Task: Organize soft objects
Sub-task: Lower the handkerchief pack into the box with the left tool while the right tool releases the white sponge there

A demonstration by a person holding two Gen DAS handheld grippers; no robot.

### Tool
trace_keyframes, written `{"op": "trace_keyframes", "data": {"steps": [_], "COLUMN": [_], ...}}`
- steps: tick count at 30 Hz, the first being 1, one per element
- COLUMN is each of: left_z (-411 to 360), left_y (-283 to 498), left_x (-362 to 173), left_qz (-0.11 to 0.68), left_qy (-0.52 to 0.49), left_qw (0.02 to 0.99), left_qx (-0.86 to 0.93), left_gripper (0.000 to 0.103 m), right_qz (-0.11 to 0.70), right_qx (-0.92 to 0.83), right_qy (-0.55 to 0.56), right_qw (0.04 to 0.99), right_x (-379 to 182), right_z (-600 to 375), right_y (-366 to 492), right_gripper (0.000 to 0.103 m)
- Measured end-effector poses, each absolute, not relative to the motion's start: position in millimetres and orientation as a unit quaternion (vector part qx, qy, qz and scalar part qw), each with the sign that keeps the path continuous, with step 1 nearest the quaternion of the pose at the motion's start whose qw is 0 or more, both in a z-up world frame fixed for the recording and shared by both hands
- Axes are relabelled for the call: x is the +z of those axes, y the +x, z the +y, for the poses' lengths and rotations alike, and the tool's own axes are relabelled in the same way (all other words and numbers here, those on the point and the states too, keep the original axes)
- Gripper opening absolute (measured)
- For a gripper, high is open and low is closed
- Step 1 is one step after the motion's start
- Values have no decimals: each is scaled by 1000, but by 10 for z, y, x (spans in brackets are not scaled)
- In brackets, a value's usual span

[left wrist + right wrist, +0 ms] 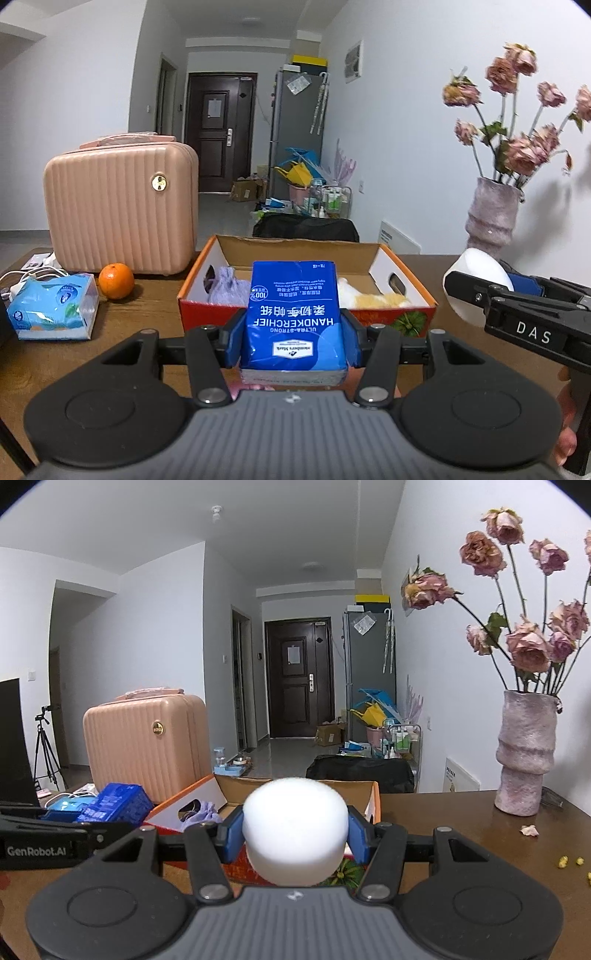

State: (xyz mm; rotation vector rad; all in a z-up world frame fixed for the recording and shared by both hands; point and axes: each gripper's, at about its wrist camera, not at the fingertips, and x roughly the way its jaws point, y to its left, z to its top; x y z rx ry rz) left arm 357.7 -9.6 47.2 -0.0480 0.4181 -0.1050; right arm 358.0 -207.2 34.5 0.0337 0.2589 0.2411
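Two grippers are loaded, each held in front of the open cardboard box. The left gripper pinches a blue handkerchief tissue pack between its blue pads; the pack stands upright, raised above the wooden table at the box's near wall. The right gripper clamps a white foam ball between both fingers, also at the near edge of the box. Inside the box lie a lilac knitted item at the left and a white-and-yellow soft item at the right. Left of the box, on the table: an orange, a light-blue tissue packet and a pink case. A vase of dried roses stands to the right.
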Motion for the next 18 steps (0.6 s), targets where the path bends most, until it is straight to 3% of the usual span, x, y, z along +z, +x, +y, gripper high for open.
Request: {"op": "trace_keyframes", "data": {"steps": [18], "left_z": [128], "left_y": [4334], "left_x": [599], "left_qz": [197], "left_qy": [-55], "left_qw": [979], "left_qx": [-19], "left_gripper": [52], "right_qz": [150], "right_qx": [116], "right_qy": [-6], "right_qw": [982], "right_x": [542], "right_z": [-1859], "right_y": [4383], "right_gripper": [54]}}
